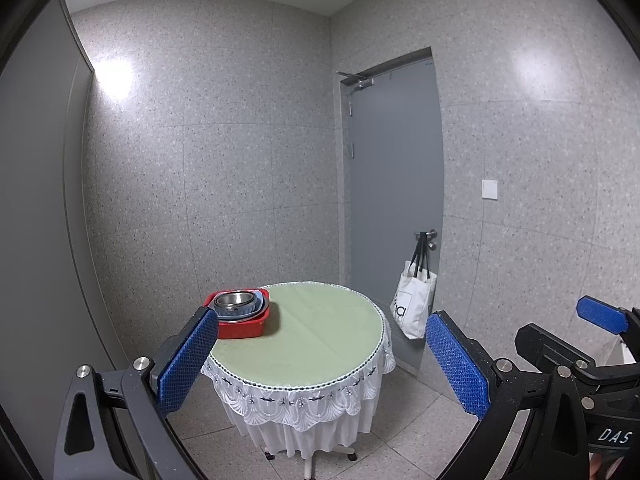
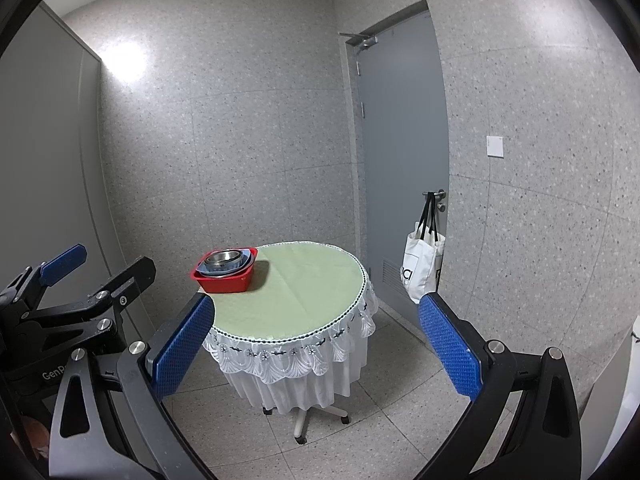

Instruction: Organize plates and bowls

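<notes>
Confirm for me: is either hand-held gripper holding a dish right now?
No. Both the left hand-held gripper and the right hand-held gripper are open and empty; the nested dishes sit on the table.

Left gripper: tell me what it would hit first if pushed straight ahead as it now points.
Probably the round table. The left gripper is open and empty, and its centre line meets the green tabletop's near edge, right of the red bin. Depth is unclear; nothing nearer shows.

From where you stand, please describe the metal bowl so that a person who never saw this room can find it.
Look at the round table with the pale green cloth and white lace skirt, which stands before the grey door. At its far left edge sits a red square plastic basin. The shiny round steel bowl is the topmost piece nested inside it, above a bluish dish.
</notes>
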Action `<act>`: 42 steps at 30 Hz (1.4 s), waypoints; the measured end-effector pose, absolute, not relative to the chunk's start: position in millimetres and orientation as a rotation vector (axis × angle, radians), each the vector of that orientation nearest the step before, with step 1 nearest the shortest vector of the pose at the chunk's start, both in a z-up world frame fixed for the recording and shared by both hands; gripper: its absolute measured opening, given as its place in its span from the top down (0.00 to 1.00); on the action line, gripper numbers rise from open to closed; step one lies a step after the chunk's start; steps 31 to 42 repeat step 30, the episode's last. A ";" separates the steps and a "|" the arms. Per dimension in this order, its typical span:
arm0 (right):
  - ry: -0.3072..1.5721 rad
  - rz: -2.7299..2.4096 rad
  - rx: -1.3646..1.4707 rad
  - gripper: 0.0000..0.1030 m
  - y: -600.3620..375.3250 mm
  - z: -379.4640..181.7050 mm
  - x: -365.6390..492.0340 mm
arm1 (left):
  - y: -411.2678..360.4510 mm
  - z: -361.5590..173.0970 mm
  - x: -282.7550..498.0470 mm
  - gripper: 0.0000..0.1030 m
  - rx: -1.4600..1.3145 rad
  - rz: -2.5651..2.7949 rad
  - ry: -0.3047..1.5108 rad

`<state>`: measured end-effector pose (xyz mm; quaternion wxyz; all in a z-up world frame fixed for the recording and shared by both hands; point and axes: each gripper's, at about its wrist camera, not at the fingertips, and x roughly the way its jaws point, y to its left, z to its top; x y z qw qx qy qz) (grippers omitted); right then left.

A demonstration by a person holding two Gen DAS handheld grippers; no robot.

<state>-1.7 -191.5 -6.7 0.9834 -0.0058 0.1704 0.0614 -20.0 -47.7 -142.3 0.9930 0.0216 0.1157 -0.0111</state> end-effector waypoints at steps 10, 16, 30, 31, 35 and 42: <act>0.345 0.123 -0.008 0.00 -191.2 -7.6 -4.3 | -47.7 -142.1 -20.1 0.00 0.043 -0.022 0.232; 0.346 0.119 -0.004 0.00 -190.9 -9.4 -6.7 | -45.1 -142.9 -20.5 0.00 0.044 -0.024 0.235; 0.366 0.110 0.044 0.00 -198.5 -15.4 -6.3 | -40.1 -141.7 -17.9 0.00 0.065 -0.041 0.247; 0.366 0.110 0.044 0.00 -198.5 -15.4 -6.3 | -40.1 -141.7 -17.9 0.00 0.065 -0.041 0.247; 0.366 0.110 0.044 0.00 -198.5 -15.4 -6.3 | -40.1 -141.7 -17.9 0.00 0.065 -0.041 0.247; 0.366 0.110 0.044 0.00 -198.5 -15.4 -6.3 | -40.1 -141.7 -17.9 0.00 0.065 -0.041 0.247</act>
